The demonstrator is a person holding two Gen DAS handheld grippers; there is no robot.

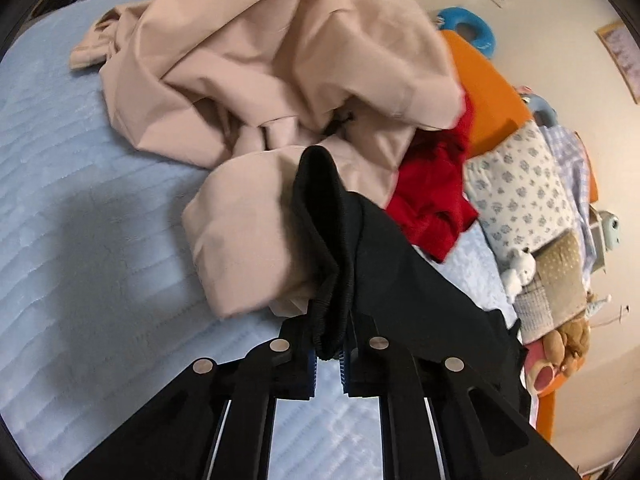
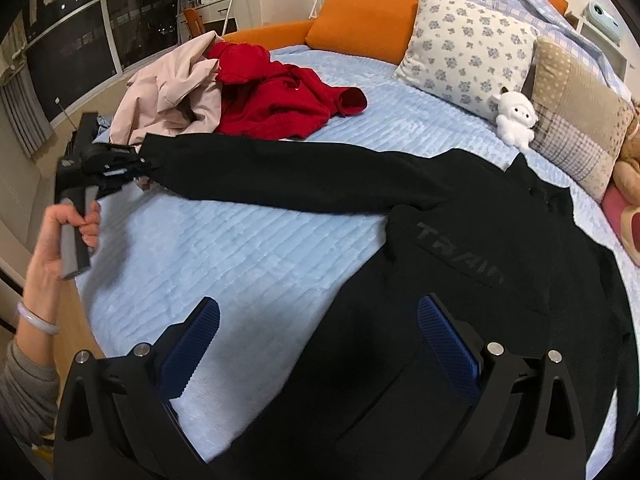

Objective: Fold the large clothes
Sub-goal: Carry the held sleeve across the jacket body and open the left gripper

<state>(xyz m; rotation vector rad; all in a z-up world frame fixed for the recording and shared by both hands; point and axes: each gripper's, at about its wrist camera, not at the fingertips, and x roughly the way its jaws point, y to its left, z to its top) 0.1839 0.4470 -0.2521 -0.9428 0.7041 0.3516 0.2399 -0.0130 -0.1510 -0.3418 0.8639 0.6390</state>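
Observation:
A black jacket point(image 2: 460, 248) with dark lettering lies spread on the light blue bedspread point(image 2: 240, 248). Its sleeve point(image 2: 280, 176) stretches out to the left. My left gripper point(image 1: 329, 354) is shut on the ribbed black cuff point(image 1: 332, 280) of that sleeve, and the cuff stands up out of the jaws. In the right wrist view a hand holds the left gripper point(image 2: 148, 164) at the sleeve's end. My right gripper point(image 2: 318, 344) hovers open over the jacket's lower body, its blue pads point(image 2: 448, 344) wide apart and gripping nothing.
A crumpled beige garment point(image 1: 280, 80) and a red one point(image 1: 432, 196) are heaped beyond the cuff. Pillows point(image 2: 464, 48), a white plush toy point(image 2: 514, 120) and an orange headboard point(image 2: 360, 12) line the far side. A dark window point(image 2: 80, 32) is at the left.

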